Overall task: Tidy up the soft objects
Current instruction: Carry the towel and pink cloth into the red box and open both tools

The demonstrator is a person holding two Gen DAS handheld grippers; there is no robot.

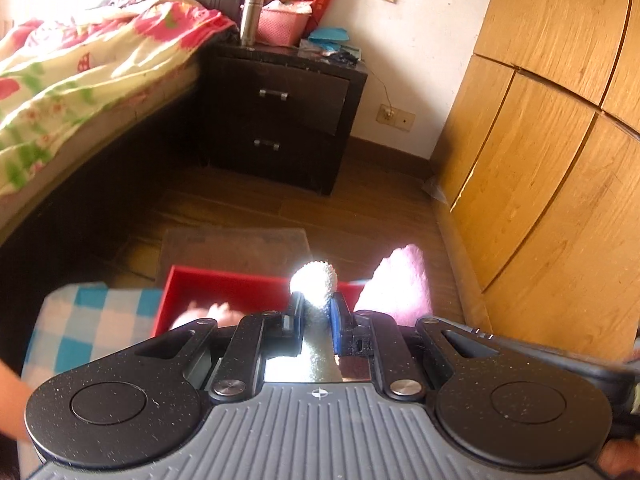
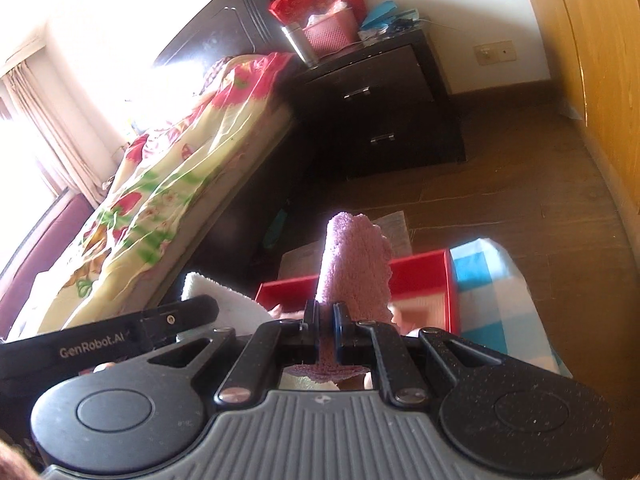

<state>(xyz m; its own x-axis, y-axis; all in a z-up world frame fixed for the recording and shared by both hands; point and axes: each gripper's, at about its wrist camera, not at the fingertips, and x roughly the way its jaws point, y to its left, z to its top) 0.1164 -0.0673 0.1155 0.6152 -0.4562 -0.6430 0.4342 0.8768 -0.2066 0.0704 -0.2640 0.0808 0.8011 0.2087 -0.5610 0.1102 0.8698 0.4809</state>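
My left gripper (image 1: 314,314) is shut on a white fuzzy cloth (image 1: 315,280) that sticks up between the fingers, glaring in sunlight. My right gripper (image 2: 325,320) is shut on a pink fuzzy cloth (image 2: 354,264) that stands up from the jaws; the same pink cloth shows at the right in the left wrist view (image 1: 400,284). Both are held just above an open red box (image 1: 224,288) on the floor, also in the right wrist view (image 2: 424,272). The white cloth and left gripper body show at the left in the right wrist view (image 2: 224,300). The box's contents are blurred.
A blue-and-white checked cloth (image 1: 88,320) lies beside the box, also in the right wrist view (image 2: 492,292). A bed with a floral quilt (image 1: 80,76) is on the left, a dark nightstand (image 1: 280,120) behind, a wooden wardrobe (image 1: 540,140) on the right.
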